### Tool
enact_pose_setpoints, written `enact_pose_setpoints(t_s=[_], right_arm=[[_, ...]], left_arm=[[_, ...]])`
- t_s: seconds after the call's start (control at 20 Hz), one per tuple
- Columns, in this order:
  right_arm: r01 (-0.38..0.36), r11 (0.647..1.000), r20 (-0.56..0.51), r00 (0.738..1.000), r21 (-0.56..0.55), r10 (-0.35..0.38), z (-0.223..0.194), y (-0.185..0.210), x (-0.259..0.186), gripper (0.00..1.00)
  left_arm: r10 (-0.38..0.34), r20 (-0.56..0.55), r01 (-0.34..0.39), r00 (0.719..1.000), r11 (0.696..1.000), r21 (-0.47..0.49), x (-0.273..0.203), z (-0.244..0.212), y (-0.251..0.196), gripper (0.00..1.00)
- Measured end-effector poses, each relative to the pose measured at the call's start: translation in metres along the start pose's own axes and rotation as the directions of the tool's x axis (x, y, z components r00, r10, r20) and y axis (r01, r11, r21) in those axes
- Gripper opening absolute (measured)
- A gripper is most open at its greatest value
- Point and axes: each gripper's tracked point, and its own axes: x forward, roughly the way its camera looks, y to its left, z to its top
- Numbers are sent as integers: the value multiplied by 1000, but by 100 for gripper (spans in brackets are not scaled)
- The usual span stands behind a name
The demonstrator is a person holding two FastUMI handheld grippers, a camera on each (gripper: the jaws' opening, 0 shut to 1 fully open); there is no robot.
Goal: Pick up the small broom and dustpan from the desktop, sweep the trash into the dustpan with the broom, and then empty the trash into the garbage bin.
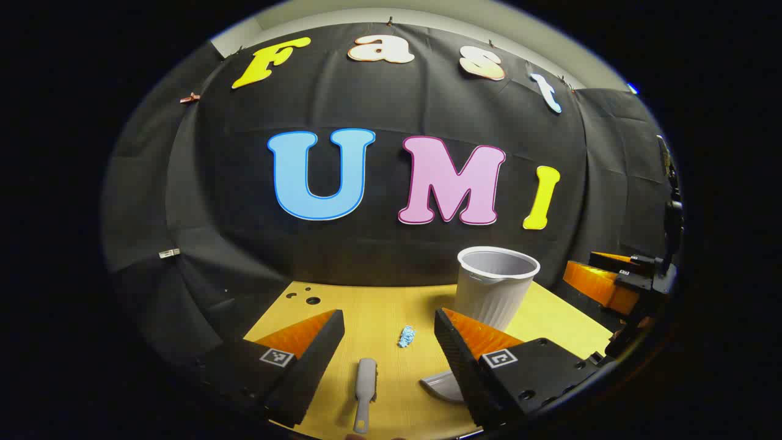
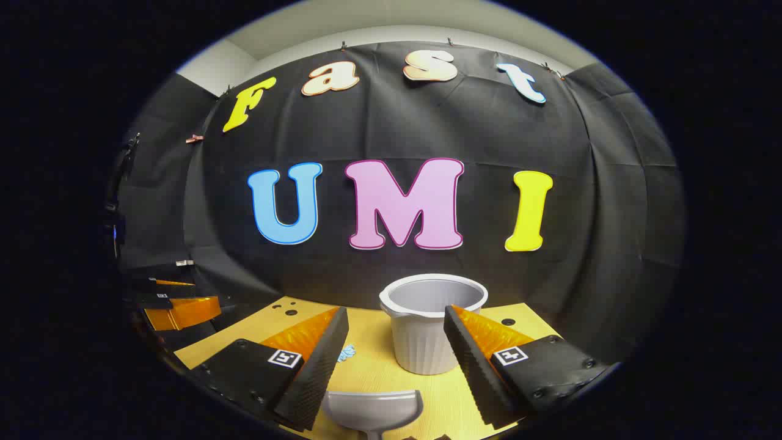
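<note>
Both grippers, left (image 1: 389, 342) and right (image 2: 396, 342), hover wide open and empty above the desktop (image 1: 391, 305). Garbage bin (image 2: 431, 324) stands rearward, ready for emptying; dustpan (image 2: 372, 410), broom (image 1: 365, 391) and blue trash (image 1: 406, 335) lie untouched, awaiting pickup.

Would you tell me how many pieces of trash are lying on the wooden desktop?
1: a small crumpled blue scrap lies between the grey broom and the white ribbed bin. More may be hidden.
</note>
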Motion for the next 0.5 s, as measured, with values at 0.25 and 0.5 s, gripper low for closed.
enact_pose_setpoints(t_s=[0.25, 0.5], right_arm=[[0, 1000, -28, 1000, 10, 0, -6, 12, 5, 97], [18, 999, -97, 995, 28, -15, -23, 15, 12, 98]], left_arm=[[4, -25, -5, 1000, 1000, -10, 1, -14, 20, 96], [30, -55, -29, 998, 999, 19, 3, -29, 41, 96]])
